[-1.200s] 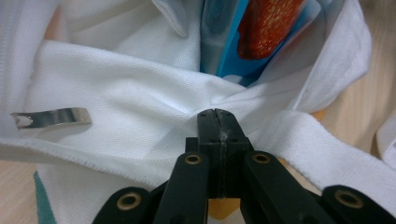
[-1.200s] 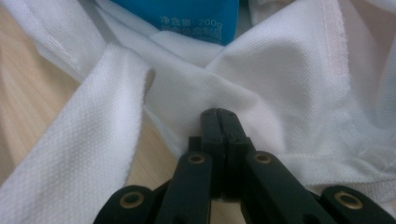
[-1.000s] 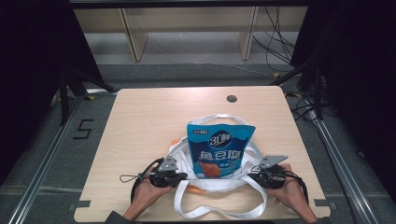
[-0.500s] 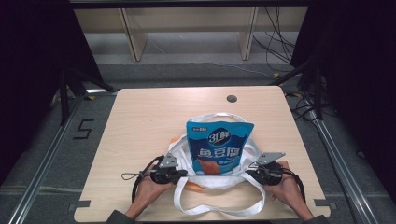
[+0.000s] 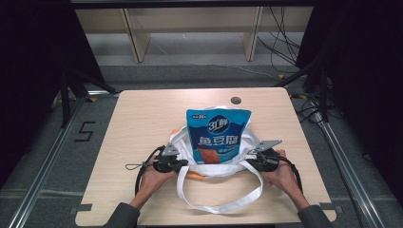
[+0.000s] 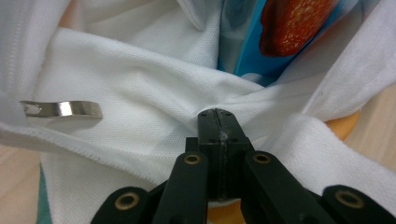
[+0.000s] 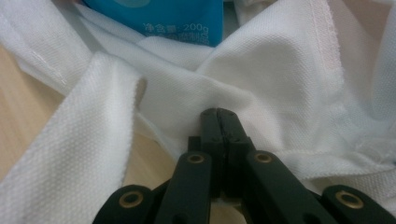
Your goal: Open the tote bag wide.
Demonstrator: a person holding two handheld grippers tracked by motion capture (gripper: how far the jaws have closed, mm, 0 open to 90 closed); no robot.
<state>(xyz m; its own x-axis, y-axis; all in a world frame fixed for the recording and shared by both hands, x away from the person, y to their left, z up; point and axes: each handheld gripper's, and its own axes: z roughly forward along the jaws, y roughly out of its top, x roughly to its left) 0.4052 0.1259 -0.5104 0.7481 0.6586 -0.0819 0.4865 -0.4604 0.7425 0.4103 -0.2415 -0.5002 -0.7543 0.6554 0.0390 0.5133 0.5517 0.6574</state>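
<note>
Surface: you work at a pale wooden table with rounded corners.
Far edge: a small dark round disc sits on the wood.
Near half: your white cloth tote bag lies on the top, its long handle loop trailing toward you.

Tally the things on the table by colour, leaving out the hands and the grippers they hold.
White: 1, the cloth bag
Blue: 1, the snack pouch standing in the bag
Orange: 1, a thing partly hidden under the bag; what it is cannot be told
Dark: 1, the small round spot near the far edge of the table
Total: 4
</note>
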